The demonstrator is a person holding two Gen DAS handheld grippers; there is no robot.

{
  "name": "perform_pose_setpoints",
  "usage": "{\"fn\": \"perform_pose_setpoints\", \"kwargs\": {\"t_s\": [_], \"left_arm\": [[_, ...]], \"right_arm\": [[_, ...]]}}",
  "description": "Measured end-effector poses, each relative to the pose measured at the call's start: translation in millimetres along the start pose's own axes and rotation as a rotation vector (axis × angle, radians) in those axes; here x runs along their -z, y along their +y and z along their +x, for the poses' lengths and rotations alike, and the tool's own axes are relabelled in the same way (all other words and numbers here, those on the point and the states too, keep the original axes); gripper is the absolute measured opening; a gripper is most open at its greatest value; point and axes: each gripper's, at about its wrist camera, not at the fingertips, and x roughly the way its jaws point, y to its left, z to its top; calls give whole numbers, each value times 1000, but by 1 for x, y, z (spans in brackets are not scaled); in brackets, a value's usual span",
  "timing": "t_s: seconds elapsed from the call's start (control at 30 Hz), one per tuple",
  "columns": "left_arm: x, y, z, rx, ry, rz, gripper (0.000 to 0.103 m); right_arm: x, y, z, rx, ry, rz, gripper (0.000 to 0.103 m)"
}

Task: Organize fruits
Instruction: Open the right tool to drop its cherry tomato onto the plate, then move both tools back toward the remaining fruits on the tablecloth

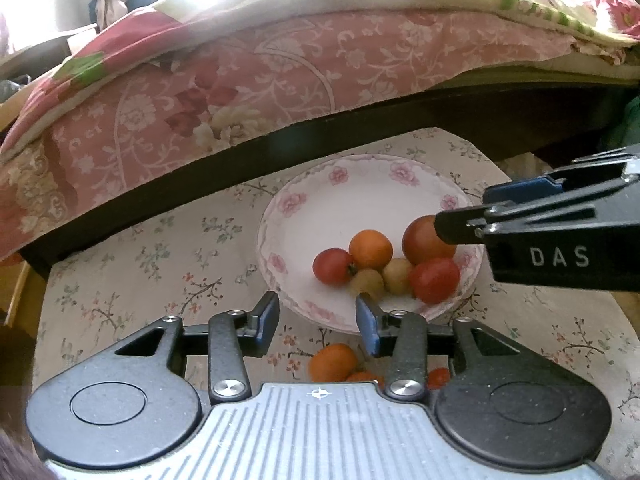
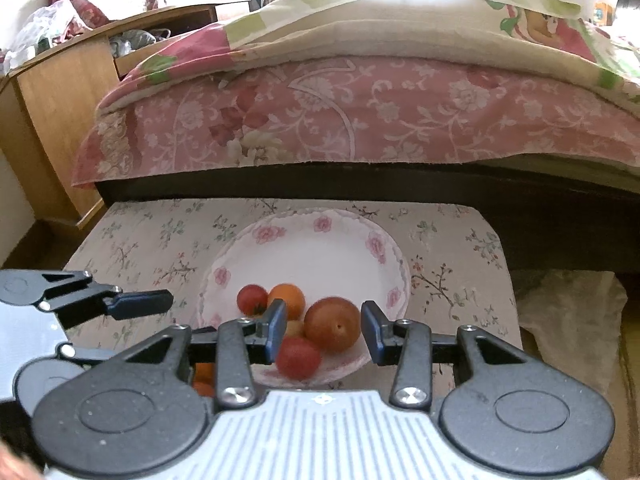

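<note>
Both claws hang released, the right claw [image 2: 324, 330] spread around a large reddish-orange fruit [image 2: 332, 324] on the flowered plate [image 2: 320, 240], the left claw [image 1: 317, 320] at the plate's near rim above loose fruit [image 1: 333, 362] on the surface [image 1: 140, 272].

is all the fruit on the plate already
No, an orange fruit and more pieces beside it lie on the floral tablecloth in front of the plate, behind the left gripper.
</note>
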Motion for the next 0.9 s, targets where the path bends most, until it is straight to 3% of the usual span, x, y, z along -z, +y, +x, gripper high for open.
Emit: {"fn": "perform_pose_setpoints", "kwargs": {"t_s": [0.9], "left_arm": [[37,-13,-31,36,39,-1,55]], "right_arm": [[49,15,-37,45,99,-19,41]]}}
